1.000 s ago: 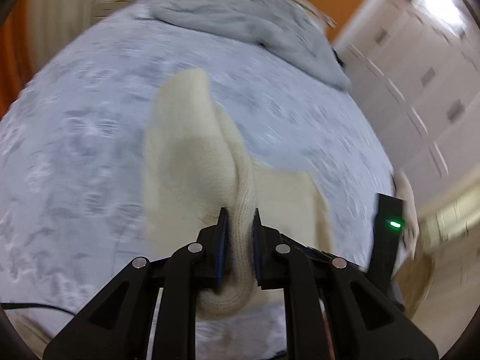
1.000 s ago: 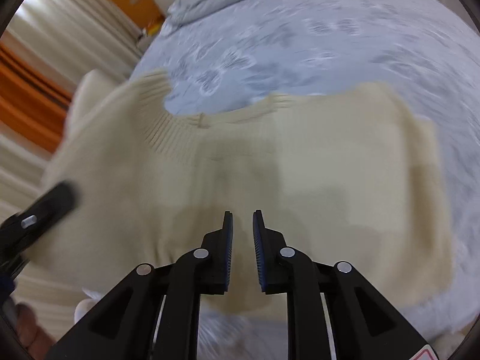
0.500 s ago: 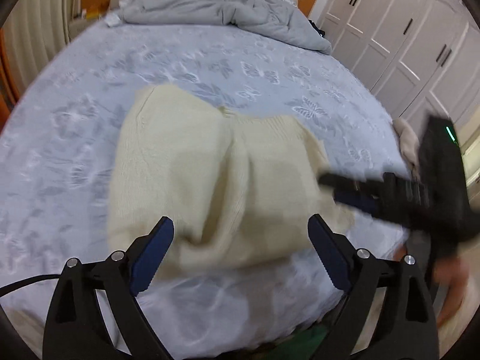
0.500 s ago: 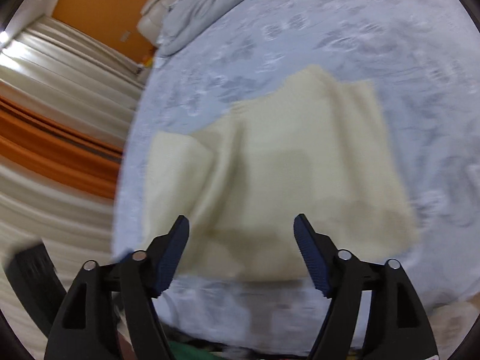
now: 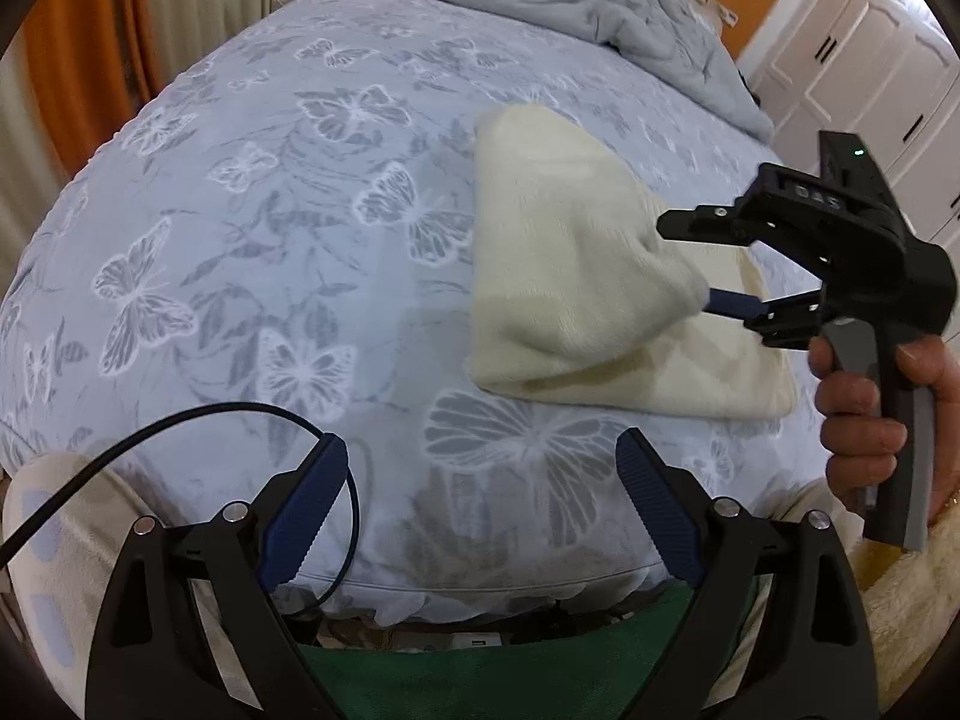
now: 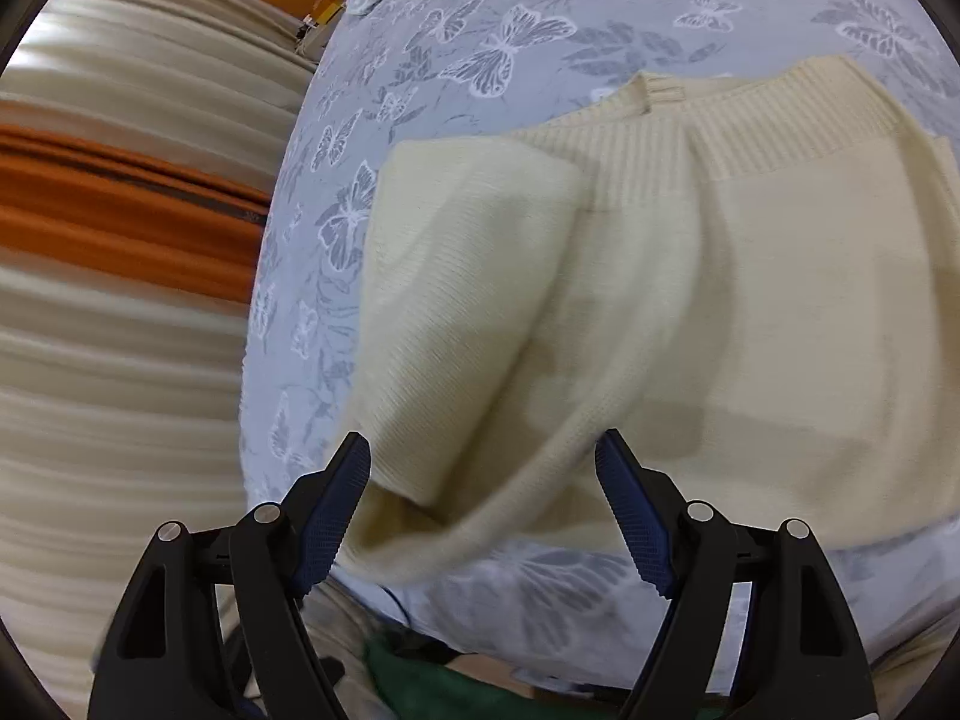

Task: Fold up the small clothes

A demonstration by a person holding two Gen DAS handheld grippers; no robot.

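Mid-fold, I judge: cream sweater (image 5: pixel 570 276) lies on butterfly bedspread (image 5: pixel 252 252), near front edge, right of centre; left part doubled over body, ribbed hem (image 6: pixel 750 132) at far side.

R gripper (image 6: pixel 483 504) fingers wide, straddling near corner of folded flap; cloth between pads, not pinched. From L cam, one R finger looks tucked under flap.

L gripper (image 5: pixel 483 498) wide too, over bare bedspread, holds nothing, well apart from sweater.

Next, prob: close R on flap edge, bring L to other corner, carry 2nd fold across. Knit soft, may sag.

Matt ribbed-knit cream sweater (image 6: pixel 690 300) on smooth butterfly-print cloth bedsheet (image 5: pixel 270 252).
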